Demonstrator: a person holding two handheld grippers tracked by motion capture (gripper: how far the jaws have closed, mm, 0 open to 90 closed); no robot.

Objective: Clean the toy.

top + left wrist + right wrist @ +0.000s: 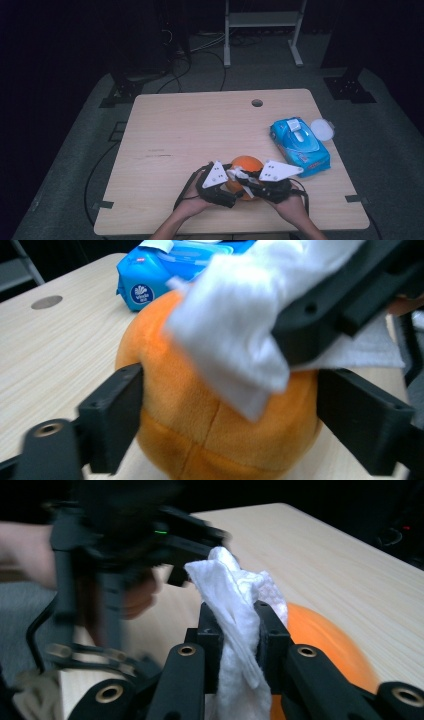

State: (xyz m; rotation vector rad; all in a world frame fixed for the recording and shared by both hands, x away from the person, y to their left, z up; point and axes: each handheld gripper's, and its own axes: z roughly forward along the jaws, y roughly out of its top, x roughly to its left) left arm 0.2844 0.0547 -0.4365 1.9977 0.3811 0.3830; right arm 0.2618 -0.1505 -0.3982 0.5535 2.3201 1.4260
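Note:
An orange plush ball point(247, 164) rests on the wooden table point(175, 130) near its front edge. My left gripper point(230, 410) has a black jaw against each side of the ball point(200, 435) and is shut on it. A crumpled white wipe point(230, 590) is pinched in my right gripper point(239, 625). That gripper comes in from the right in the high view, and the wipe point(230, 330) lies on top of the ball. In the right gripper view the ball point(320, 635) shows just behind the jaws. Both hands sit close together at the table's front.
A blue pack of wet wipes point(300, 145) lies to the right of the ball, its round white lid point(322, 129) flipped open. A cable hole point(257, 103) sits near the table's far edge. Cables and a stand's legs are on the floor beyond.

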